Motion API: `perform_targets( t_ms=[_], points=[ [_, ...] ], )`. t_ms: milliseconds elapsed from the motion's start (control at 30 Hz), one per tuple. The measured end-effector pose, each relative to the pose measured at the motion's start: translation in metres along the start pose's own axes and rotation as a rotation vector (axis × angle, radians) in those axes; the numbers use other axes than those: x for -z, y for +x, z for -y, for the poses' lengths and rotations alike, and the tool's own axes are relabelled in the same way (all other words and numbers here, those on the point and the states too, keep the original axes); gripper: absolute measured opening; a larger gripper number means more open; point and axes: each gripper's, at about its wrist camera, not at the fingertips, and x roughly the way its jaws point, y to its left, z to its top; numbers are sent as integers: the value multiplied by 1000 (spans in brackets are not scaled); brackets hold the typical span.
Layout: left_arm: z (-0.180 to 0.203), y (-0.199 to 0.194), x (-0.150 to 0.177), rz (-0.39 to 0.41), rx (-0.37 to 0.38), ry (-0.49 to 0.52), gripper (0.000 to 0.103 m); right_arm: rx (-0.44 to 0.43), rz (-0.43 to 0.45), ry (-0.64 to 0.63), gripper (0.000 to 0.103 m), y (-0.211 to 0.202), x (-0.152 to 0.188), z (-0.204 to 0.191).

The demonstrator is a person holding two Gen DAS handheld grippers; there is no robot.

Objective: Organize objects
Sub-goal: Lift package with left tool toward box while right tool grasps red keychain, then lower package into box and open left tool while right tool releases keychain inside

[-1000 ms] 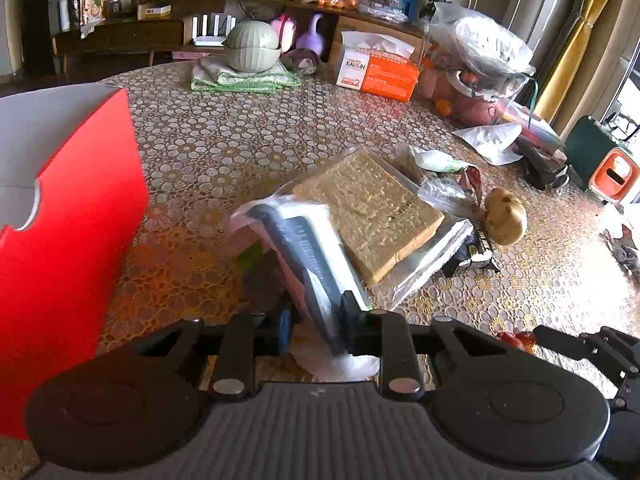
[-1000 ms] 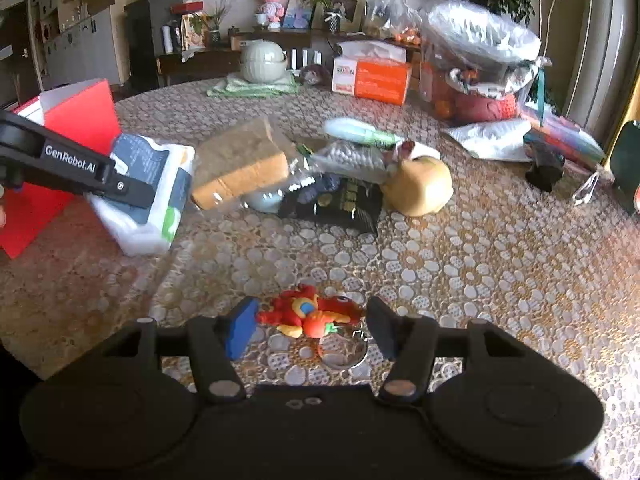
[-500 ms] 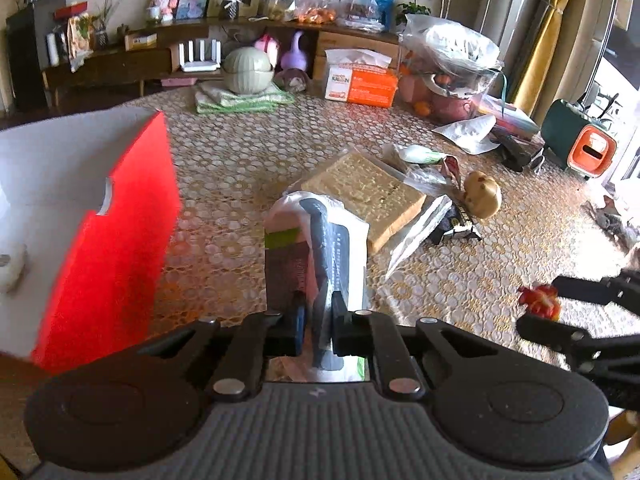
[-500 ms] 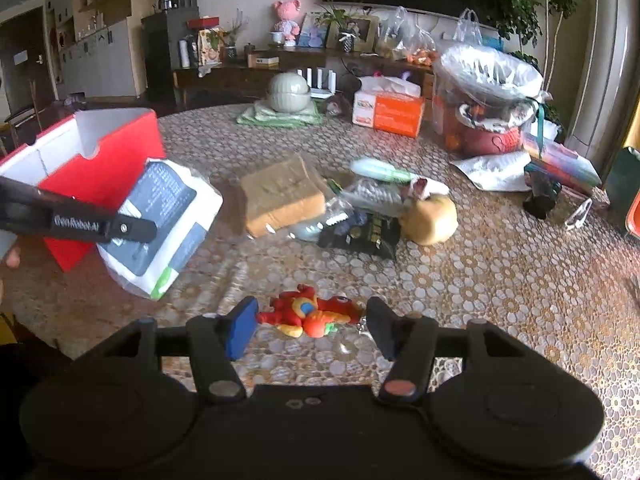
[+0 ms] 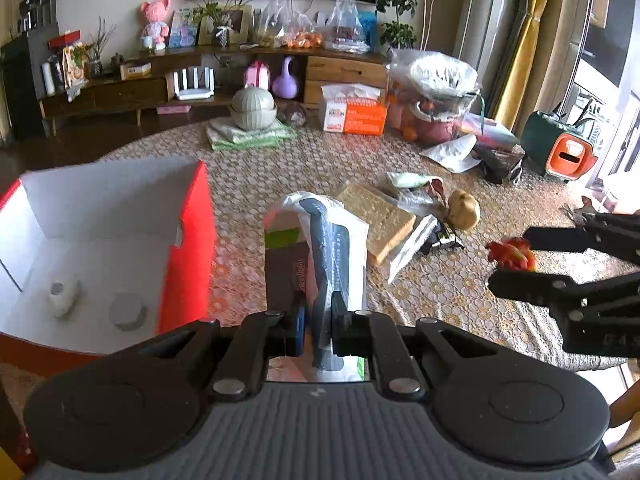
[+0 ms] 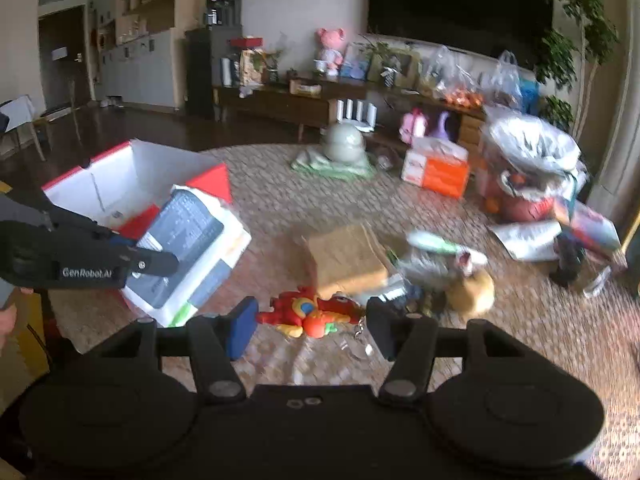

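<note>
Since the earlier frame, both grippers have risen from the table [image 5: 280, 168], and the left gripper [image 5: 318, 330] has carried its packet [image 5: 320, 248] nearer the red box [image 5: 188, 240], whose white interior now shows.

Left gripper: jaws pressed on the packet, a white-and-grey plastic pack held clear of the table. In the right wrist view the packet [image 6: 188, 256] hangs at the box's [image 6: 132, 184] near corner, overlapping its rim. Two small pale items [image 5: 62, 298] lie on the box floor at 9 o'clock of the left view.

Right gripper [image 6: 310, 326]: jaws spread, with the red toy [image 6: 308, 314] between the fingertips; contact cannot be told. A key ring [image 6: 358, 334] hangs at the toy's right end.

Obstacles on the table: bread loaf [image 5: 380, 216] at 1 o'clock of the packet, crumpled wrappers [image 5: 416, 190] beyond it, a potato [image 5: 464, 210] at 2 o'clock. Further back stand a tissue box [image 5: 354, 114] and a green lidded bowl [image 5: 254, 108] on folded cloth.
</note>
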Motion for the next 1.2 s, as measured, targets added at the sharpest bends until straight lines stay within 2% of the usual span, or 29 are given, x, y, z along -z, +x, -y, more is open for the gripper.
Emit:
perform_targets(
  t_ms=[300,700,933,1200],
  points=[
    [-41,-28,-13,31,-34,-9,11,-58,42,-100,59,6,-45,-41],
    [-113,-55,-27,56,-134,-21,11,-118,55,-186,59,41,-90,-98],
    [-155,-55,-29,47,-203,-35,11,-159,44,-231,59,69,-106,-131],
    [-202,-32,-27,-21,-281,-56,11,-174,16,-267,59,112,-124,-162]
  ],
)
